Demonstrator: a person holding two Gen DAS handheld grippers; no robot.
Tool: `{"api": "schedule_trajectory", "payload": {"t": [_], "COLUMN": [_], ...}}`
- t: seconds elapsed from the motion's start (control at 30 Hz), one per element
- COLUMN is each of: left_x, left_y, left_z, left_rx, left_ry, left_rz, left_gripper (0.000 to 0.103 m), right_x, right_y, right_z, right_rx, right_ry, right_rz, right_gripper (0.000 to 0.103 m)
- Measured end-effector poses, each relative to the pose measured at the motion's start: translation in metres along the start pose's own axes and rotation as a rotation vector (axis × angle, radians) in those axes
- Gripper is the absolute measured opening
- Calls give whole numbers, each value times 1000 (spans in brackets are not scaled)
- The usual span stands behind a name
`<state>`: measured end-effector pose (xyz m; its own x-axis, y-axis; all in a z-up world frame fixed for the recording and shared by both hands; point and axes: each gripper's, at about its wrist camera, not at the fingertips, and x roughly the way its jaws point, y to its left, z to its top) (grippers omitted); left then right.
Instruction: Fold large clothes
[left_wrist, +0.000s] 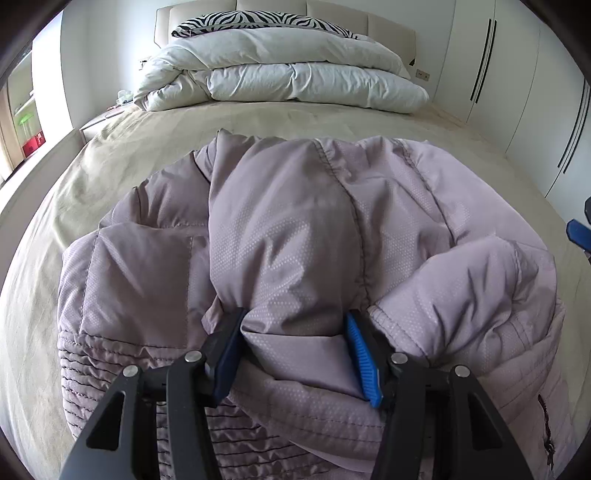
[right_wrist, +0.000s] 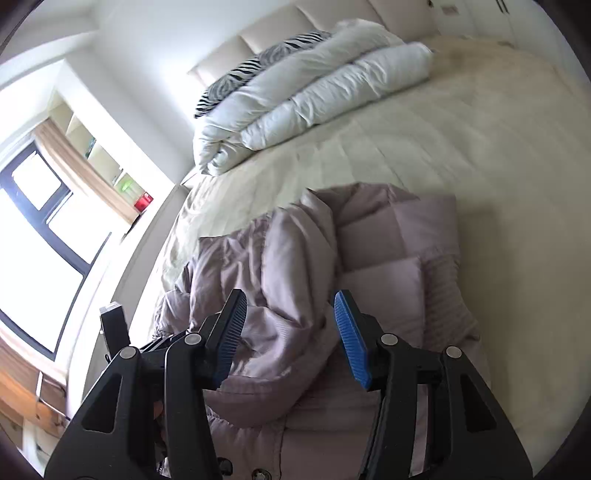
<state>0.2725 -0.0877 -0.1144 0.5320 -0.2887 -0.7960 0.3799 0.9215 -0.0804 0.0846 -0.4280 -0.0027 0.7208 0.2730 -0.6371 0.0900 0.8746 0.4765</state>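
Note:
A mauve puffer jacket (left_wrist: 295, 229) lies bunched on the beige bed sheet (left_wrist: 258, 118); it also shows in the right wrist view (right_wrist: 384, 240). My left gripper (left_wrist: 293, 321) has its jaws wide apart, with a thick padded fold of the jacket bulging between the blue pads (left_wrist: 360, 354). My right gripper (right_wrist: 290, 301) is open above the jacket's near part, nothing pinched between its fingers (right_wrist: 351, 343). A bit of blue from the right gripper shows at the right edge of the left wrist view (left_wrist: 580, 236).
A folded white duvet (left_wrist: 280, 74) and a zebra-print pillow (left_wrist: 258, 22) lie at the head of the bed. White wardrobes (left_wrist: 517, 74) stand to the right. A window (right_wrist: 33, 221) and shelves (right_wrist: 92, 147) are to the left of the bed.

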Motion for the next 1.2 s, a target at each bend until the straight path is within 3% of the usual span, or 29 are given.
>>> {"api": "schedule_trajectory", "payload": {"t": [0.13,0.27,0.43,0.53,0.6,0.67,0.7,0.77,0.87,0.9,1.03,1.13,1.2], "left_x": [2,6,12,6,-13,-42,-59,-96,-148,-163,-207,-226,-236], "left_y": [-2,-1,1,4,10,19,21,26,36,38,57,76,86], "left_z": [-2,-5,-10,-9,-8,-14,-19,-38,-80,-96,-169,-224,-257], "left_rx": [-1,8,3,-6,-40,-72,-74,-77,-90,-90,-146,-238,-296], "left_ry": [-7,-14,-34,-48,-56,-88,-105,-147,-166,-157,-66,35,100], "left_rz": [6,-7,-26,-40,-64,-85,-82,-79,-102,-102,-132,-161,-162], "left_gripper": [57,59,59,60,61,70,75,88,92,92,94,94,94], "right_x": [38,107,119,124,108,73,49,2,-68,-87,-138,-161,-175], "right_y": [49,52,41,33,35,42,48,56,61,61,47,25,9], "right_z": [-2,-24,-52,-51,-45,-43,-46,-57,-86,-95,-134,-170,-195], "right_rx": [-209,-326,-428,-450,-411,-381,-386,-391,-380,-383,-370,-303,-255], "right_ry": [81,161,105,105,109,31,-15,-115,-294,-310,-137,30,94], "right_rz": [-31,-173,-199,-168,-164,-145,-134,-155,-192,-192,-84,-45,-36], "right_gripper": [49,46,46,48,48,52,57,90,100,101,101,101,101]}}
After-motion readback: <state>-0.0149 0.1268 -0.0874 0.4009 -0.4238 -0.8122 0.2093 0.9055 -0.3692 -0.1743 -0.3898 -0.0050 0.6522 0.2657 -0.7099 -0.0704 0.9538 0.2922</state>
